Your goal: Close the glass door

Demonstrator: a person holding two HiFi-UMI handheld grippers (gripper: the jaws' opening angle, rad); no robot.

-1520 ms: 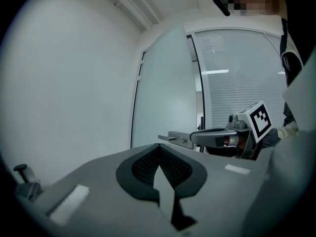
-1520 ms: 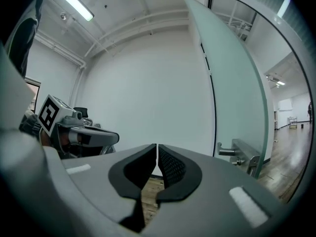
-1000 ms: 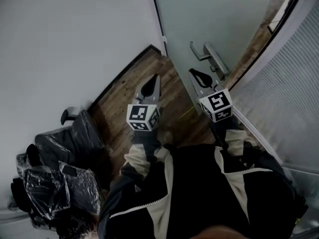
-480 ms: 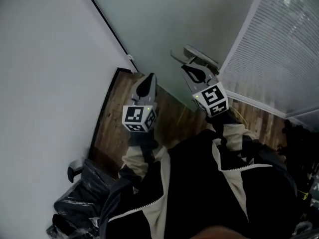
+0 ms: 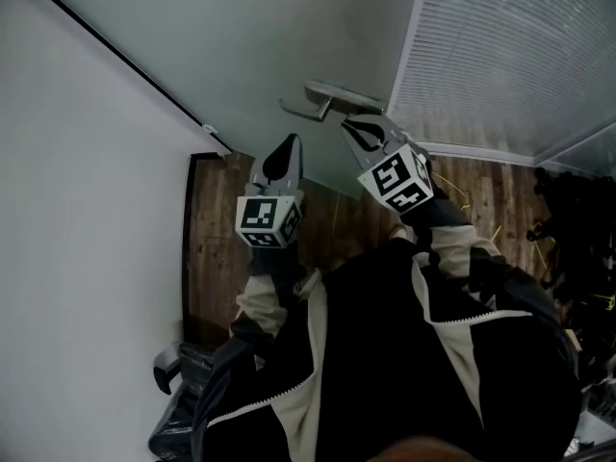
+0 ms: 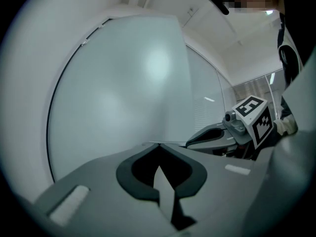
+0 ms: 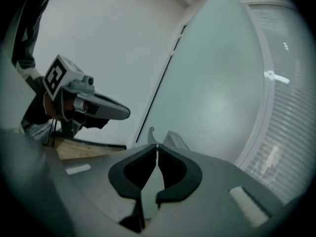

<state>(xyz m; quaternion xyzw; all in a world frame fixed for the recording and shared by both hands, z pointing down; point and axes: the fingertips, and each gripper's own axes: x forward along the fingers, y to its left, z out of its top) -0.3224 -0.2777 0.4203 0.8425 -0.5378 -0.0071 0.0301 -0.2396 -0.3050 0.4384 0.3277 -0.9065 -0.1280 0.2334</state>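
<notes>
The frosted glass door [image 5: 250,46] fills the top of the head view, with its metal lever handle [image 5: 332,96] near the middle. My right gripper [image 5: 350,124] is shut with nothing in it, and its tips sit just below the handle; whether they touch is unclear. In the right gripper view the handle [image 7: 173,138] pokes up just beyond the shut tips [image 7: 157,145], with the door [image 7: 217,83] behind. My left gripper [image 5: 292,141] is shut and empty. It points at the bare door pane [image 6: 123,93] left of the handle, tips [image 6: 158,144] together.
A white wall [image 5: 77,210] runs along the left, meeting the door at a dark edge. A panel with blinds [image 5: 510,56] stands right of the door. Wooden floor [image 5: 217,239] lies below. Black bags [image 5: 178,393] sit at the lower left and dark clutter [image 5: 577,239] at the right.
The view and both grippers have swung round toward the door. The handle, earlier off to the right of the right gripper, now sits right at its tips. Both grippers stay shut.
</notes>
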